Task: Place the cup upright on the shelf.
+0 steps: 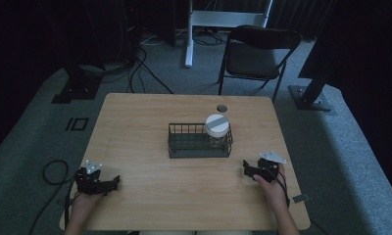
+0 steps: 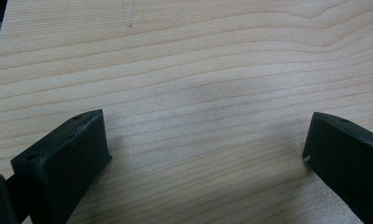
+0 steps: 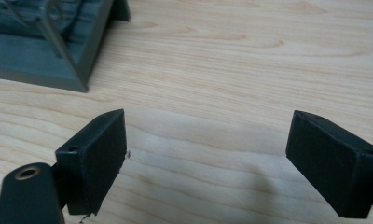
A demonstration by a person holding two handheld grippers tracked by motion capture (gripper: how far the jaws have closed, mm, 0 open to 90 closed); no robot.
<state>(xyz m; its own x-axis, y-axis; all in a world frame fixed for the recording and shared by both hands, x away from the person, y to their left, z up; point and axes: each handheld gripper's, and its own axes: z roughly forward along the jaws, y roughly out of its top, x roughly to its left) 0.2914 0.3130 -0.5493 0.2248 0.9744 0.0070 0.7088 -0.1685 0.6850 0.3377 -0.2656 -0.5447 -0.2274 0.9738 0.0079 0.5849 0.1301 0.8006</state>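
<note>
The jar's lower half sat hidden behind the wire basket; its contents were too dim to tell.

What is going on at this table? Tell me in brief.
A person sits at a wooden table with a two-jaw gripper in each hand. The left gripper and the right gripper both rest near the table's near edge, jaws open, holding nothing. Between and beyond them stands a dark wire basket, with a clear jar with a white lid standing in its right end. Nothing is being handled.
</note>
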